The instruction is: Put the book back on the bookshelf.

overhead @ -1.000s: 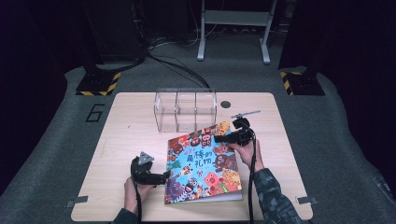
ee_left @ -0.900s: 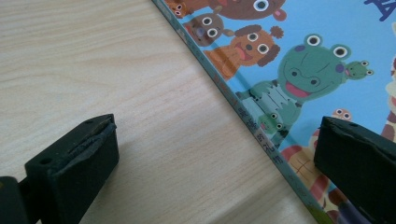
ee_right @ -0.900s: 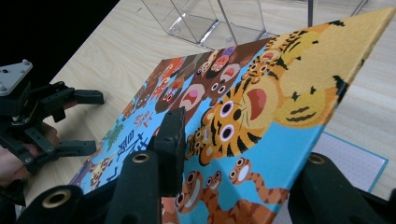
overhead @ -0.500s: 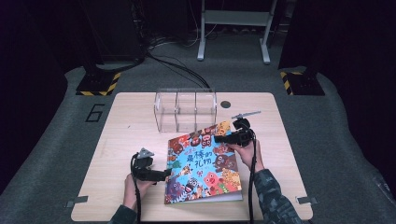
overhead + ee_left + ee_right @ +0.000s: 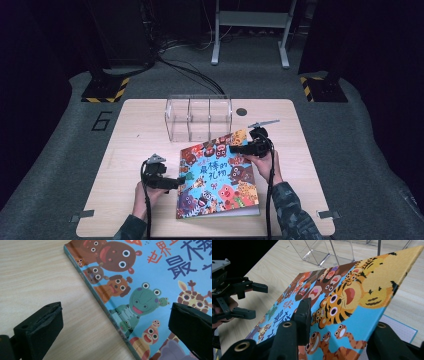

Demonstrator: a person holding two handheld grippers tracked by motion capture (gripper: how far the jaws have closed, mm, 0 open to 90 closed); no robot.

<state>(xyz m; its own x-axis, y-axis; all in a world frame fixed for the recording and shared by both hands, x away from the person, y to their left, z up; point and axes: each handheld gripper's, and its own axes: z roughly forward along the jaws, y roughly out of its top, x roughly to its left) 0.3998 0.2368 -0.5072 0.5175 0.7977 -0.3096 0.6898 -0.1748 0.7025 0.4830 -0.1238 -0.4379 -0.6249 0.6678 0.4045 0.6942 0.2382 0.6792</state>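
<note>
A colourful animal picture book (image 5: 217,175) lies on the wooden table (image 5: 135,130). My right gripper (image 5: 234,149) is shut on the book's front cover (image 5: 352,297) at its far right corner and holds that corner tilted up off the white page (image 5: 397,327) beneath. In the right gripper view its jaws (image 5: 342,327) stand on either side of the cover. My left gripper (image 5: 182,181) is open at the book's left side. Its jaws (image 5: 115,317) straddle the spine edge (image 5: 100,302) without touching it. The left gripper (image 5: 257,300) also shows open from the right gripper view.
A clear plastic box (image 5: 199,117) with dividers stands on the table just behind the book, close to the raised cover (image 5: 322,252). A small dark round hole (image 5: 241,112) sits near the table's far edge. Bare wood lies to the left of the book.
My left gripper has edged slightly forward and toward the book's spine. The right gripper and the lifted cover have stayed put.
</note>
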